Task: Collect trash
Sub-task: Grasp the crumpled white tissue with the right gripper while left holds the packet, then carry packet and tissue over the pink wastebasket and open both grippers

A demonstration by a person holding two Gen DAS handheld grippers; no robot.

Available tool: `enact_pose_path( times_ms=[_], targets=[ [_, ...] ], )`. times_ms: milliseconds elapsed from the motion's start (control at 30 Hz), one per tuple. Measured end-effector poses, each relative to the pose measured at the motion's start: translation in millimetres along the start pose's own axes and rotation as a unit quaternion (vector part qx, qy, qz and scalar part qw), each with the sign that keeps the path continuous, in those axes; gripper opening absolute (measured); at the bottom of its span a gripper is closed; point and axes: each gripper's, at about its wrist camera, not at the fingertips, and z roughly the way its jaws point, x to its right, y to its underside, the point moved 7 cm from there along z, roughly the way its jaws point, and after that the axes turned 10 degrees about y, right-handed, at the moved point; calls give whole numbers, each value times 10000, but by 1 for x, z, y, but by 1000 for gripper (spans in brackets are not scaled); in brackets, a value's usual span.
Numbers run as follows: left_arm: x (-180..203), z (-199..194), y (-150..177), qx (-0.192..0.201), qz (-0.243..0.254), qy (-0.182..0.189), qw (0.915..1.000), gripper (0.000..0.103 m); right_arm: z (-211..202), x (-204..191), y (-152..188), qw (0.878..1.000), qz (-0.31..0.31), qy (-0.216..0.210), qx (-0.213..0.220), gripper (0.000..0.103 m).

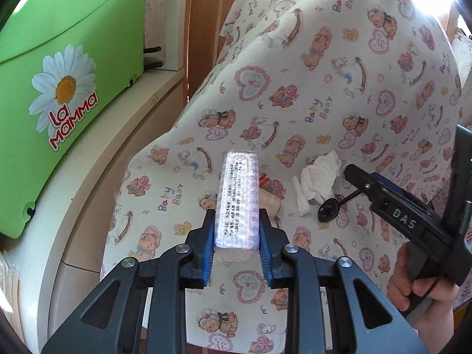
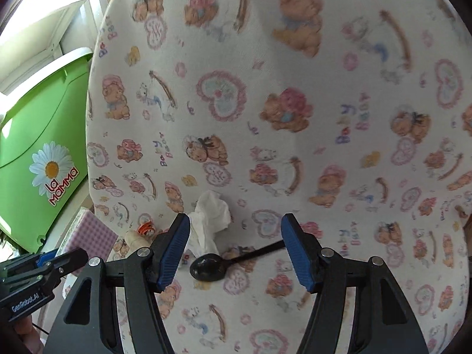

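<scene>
Now, left claw [image 1: 236, 236]: clamped on wrapped pink-checked tissue pack [image 1: 239, 197].
Right claw [image 2: 236, 250]: open, straddling black plastic spoon [image 2: 209, 270], seemingly not touching; crumpled white tissue [image 2: 211, 216] beside.

Bright daylight, glare top right, fisheye warp, bg blurred

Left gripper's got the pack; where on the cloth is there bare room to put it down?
Free: the cloth beyond the tissue and to the right of the spoon; also the strip near the left gripper, under the pack. Crowded: the cluster of tissue, spoon and small roll beside the pack.
</scene>
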Motion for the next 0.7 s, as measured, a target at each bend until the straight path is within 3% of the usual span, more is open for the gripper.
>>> enact_pose_path(
  times_ms=[133, 200, 267, 300, 333, 367, 600, 700],
  targets=[
    [2, -6, -4, 84, 231, -89, 9997, 25, 25, -16, 1, 9999, -95, 23, -87, 66],
    [3, -8, -5, 162, 399, -211, 9989, 25, 35, -23, 0, 9998, -150, 29, -139, 57],
    [2, -8, -6, 223, 488, -294, 9981, 25, 42, -29, 0, 9996, -103, -90, -245, 32],
    [1, -8, -6, 233, 500, -285, 9981, 25, 43, -31, 1, 9996, -81, -98, -237, 26],
    [0, -8, -5, 242, 493, -265, 9981, 25, 42, -31, 1, 9998, -45, -79, -174, 11],
    [0, -8, -5, 257, 481, -256, 9982, 25, 41, -30, 0, 9999, -3, -75, -102, 4],
    [7, -13, -2, 526, 840, -303, 9946, 25, 11, -22, -13, 9992, 220, -146, 300, 4],
    [3, -27, -6, 930, 938, -522, 9899, 25, -2, -13, -21, 9982, 266, -430, 314, 4]
  ],
)
